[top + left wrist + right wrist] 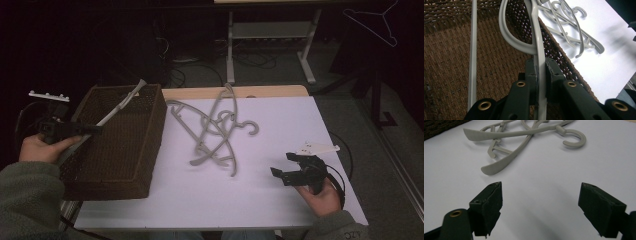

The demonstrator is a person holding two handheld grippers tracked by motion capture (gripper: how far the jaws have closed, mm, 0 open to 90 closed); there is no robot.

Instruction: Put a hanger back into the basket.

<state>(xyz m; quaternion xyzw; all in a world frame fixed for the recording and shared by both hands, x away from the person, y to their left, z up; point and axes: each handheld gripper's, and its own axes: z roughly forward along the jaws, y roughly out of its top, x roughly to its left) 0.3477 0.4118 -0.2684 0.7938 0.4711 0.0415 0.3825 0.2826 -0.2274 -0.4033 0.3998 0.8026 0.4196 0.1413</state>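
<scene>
A person at a white surface (260, 200) lowers a grey hanger (120, 107) into a brown wicker basket (120, 165), the work in hand being, by the look of it, to clear hangers off the surface and into the basket. The left gripper (92, 129) has its jaws closed tight on the hanger's flat arm; the left gripper view shows the plastic strip (539, 75) pinched between the two pads, with the hanger's curved part reaching ahead over the woven floor of the basket. Gripped near one end, the hanger slants across the basket, its far tip poking above the back rim, which suggests it is being held at a slope so that its length will fit inside the walls. Whether its lower end already touches the basket floor is hard to tell in the dim light.

The remaining hangers (215, 131) lie in a loose tangle on the middle of the surface, just right of the basket, hooks and arms crossed over one another. The right gripper (286, 167) waits near the surface's right front, well apart from the basket, jaws spread wide and holding nothing. It points towards the pile (524, 142), probably placed there to take the next hanger once the left hand lets go.
</scene>
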